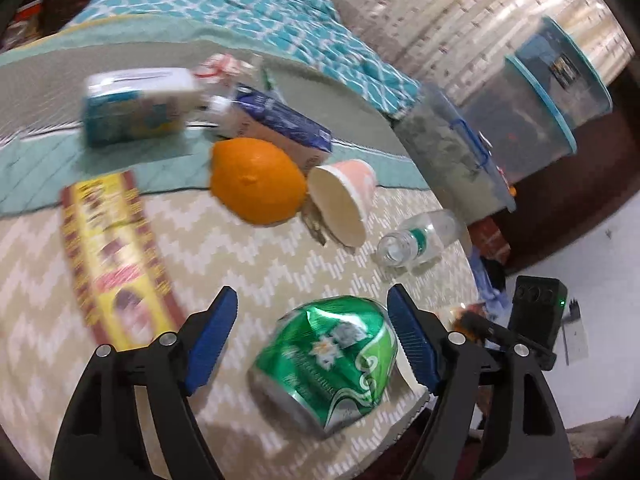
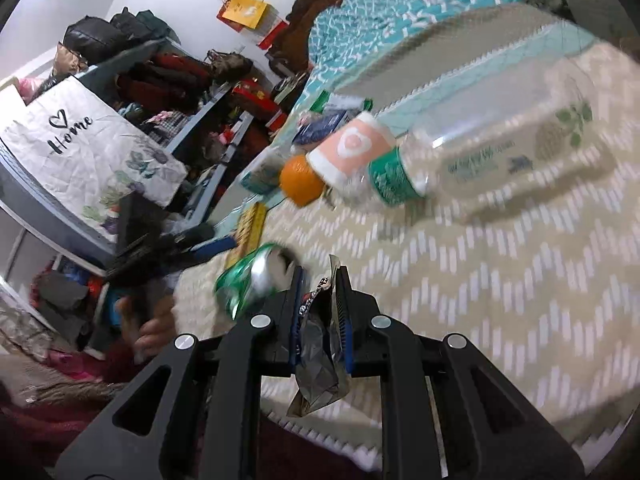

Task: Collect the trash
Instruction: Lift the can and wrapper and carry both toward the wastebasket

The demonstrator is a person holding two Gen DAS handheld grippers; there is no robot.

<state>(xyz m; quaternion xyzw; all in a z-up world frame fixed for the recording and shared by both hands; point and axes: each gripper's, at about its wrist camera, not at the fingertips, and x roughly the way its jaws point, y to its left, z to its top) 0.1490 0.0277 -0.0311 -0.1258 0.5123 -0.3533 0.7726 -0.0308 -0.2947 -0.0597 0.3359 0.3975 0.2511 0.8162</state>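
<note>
My left claw (image 1: pixel 312 320) is released, fingers either side of the crushed green can (image 1: pixel 324 364) on the zigzag-patterned bed cover (image 1: pixel 248 252), not pressing it. My right claw (image 2: pixel 318 284) is clenched on a crumpled foil wrapper (image 2: pixel 318 376). Beyond lie an orange (image 1: pixel 258 180), paper cup (image 1: pixel 344 200) and clear bottle (image 1: pixel 416 240); cluttered shelves (image 2: pixel 208 120) line the wall.

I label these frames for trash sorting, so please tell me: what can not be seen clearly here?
- Left view: box print, motion blur.
- Left view: scrap under the cup, mostly hidden by cup and orange.
- Right view: can, blurred, partly behind the right gripper.
- Right view: wrapper text, crumpled, covered by the jaws.
</note>
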